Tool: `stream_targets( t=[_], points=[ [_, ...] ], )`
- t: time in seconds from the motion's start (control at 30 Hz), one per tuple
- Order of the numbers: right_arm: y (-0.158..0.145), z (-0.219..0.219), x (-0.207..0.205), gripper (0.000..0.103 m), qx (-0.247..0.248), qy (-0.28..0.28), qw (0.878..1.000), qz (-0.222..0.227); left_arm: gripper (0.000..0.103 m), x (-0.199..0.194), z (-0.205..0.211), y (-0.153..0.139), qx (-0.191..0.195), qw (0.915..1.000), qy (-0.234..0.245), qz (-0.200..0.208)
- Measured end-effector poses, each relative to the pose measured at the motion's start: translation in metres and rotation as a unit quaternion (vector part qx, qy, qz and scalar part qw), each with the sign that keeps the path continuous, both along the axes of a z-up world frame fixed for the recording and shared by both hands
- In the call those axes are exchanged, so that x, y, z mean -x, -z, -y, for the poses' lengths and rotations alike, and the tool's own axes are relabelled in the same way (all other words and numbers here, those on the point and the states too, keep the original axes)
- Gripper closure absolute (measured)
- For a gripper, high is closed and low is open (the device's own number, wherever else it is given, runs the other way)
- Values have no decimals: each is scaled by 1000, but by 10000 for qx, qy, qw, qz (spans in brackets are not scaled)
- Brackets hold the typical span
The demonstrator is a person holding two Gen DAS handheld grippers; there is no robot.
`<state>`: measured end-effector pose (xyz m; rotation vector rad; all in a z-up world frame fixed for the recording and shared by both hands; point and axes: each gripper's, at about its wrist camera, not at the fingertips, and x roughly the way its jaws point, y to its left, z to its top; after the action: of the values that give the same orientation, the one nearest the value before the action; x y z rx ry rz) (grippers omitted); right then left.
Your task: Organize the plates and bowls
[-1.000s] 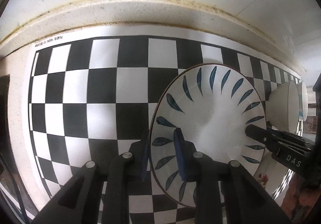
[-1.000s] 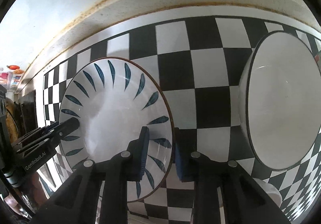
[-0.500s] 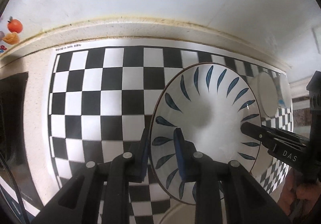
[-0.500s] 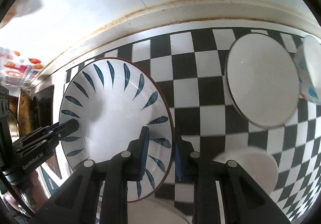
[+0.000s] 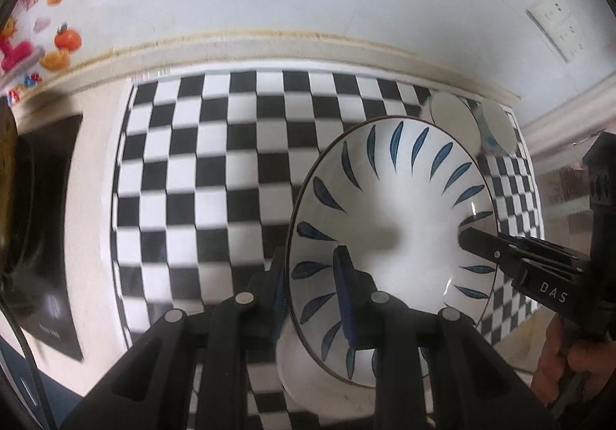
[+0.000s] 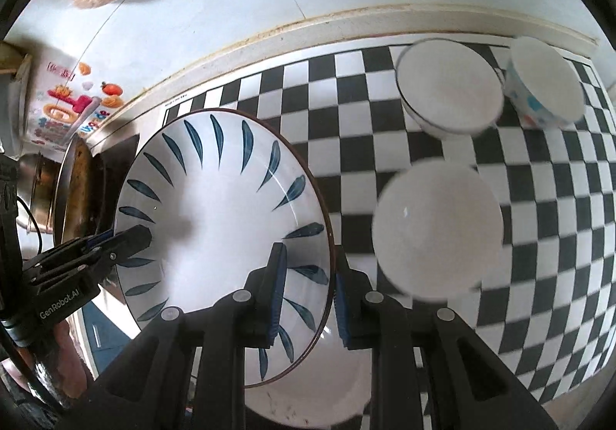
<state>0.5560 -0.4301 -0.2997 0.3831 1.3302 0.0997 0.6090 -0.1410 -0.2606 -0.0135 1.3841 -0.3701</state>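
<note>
Both grippers (image 5: 310, 299) (image 6: 306, 299) on plate (image 5: 392, 214) rim.

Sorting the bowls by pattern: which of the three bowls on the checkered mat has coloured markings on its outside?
The far-right bowl, with blue and orange spots. The bowl beside it and the nearer bowl look plain white.

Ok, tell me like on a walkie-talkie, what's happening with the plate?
Left gripper and right gripper both clamped on leaf-pattern plate's rim, plate lifted over the checkered mat. White dish directly beneath. Three bowls off right.
</note>
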Motion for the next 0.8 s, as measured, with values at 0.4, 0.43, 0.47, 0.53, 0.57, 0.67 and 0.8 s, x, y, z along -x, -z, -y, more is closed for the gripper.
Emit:
stream_targets(
  t=[0.4,0.43,0.47,0.53,0.57,0.67,0.8],
  points=[
    [68,-11,90,79,-214,-129,9980,-578,82,73,-7,51,-98,9979,-107,-630],
    [75,-12,95,79,-208,-155,9977,-627,82,76,-7,56,-132,9976,-103,-674],
    [80,-13,98,79,-202,-167,9974,-669,82,80,-7,62,-177,9971,-100,-733],
    [89,-15,103,79,-142,-217,9970,-729,82,84,-5,72,-254,9962,-83,-830],
    [92,-14,104,79,-126,-226,9968,-750,82,84,-5,75,-279,9960,-74,-851],
    [100,-11,107,79,-88,-225,9964,-810,82,88,1,82,-376,9954,13,-882],
    [101,-10,106,79,8,-274,9961,-838,82,90,9,87,-462,9948,81,-899]
  ],
)
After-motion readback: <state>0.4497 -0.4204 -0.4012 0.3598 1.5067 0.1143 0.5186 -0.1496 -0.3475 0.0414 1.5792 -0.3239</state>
